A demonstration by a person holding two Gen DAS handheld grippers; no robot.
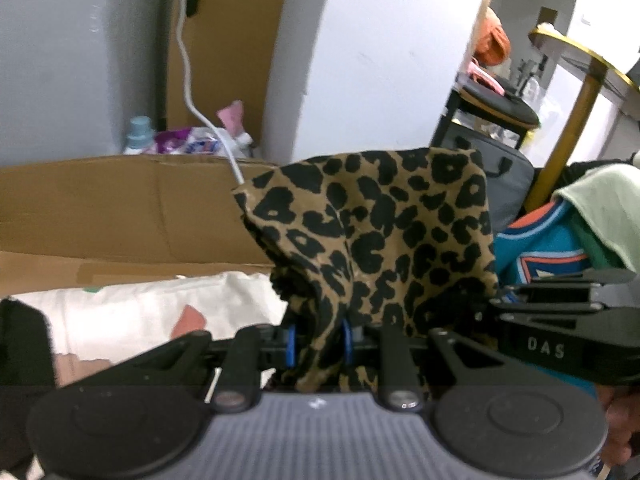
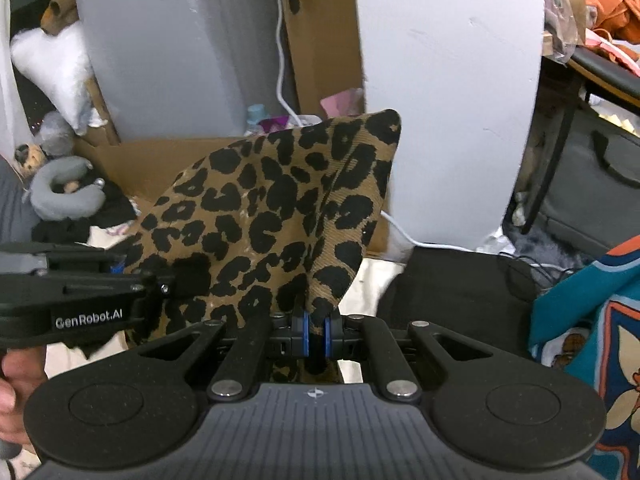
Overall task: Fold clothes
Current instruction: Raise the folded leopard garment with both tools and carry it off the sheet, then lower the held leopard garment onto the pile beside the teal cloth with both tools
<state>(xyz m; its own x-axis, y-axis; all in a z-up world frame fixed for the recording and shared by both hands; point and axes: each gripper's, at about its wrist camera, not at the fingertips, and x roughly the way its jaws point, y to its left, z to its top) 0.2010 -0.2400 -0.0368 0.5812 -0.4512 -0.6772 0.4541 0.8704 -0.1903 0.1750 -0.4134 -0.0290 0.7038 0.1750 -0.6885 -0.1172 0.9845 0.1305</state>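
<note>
The left claw (image 1: 320, 344) is pinched tight on a bunched fold of the tan, black-spotted leopard-print cloth (image 1: 384, 240), its blue-edged fingers (image 1: 291, 346) pressing the fabric from both sides. The right claw (image 2: 316, 338) is nearly closed on a thinner corner of the same leopard-print cloth (image 2: 272, 216), which rises in a peak above its fingers (image 2: 305, 336). The two claws sit close side by side, each showing at the edge of the other's view, and the cloth hangs gathered between them, held up in the air. Below it lies a white sheet with faint coloured patches (image 1: 140, 308). Behind stands a brown cardboard box (image 1: 120, 208), with a white cable (image 1: 188, 80) running down to it. To the right lies a teal jersey with orange and white trim (image 1: 544, 248), a pale green garment (image 1: 600, 200) draped above it.
</note>
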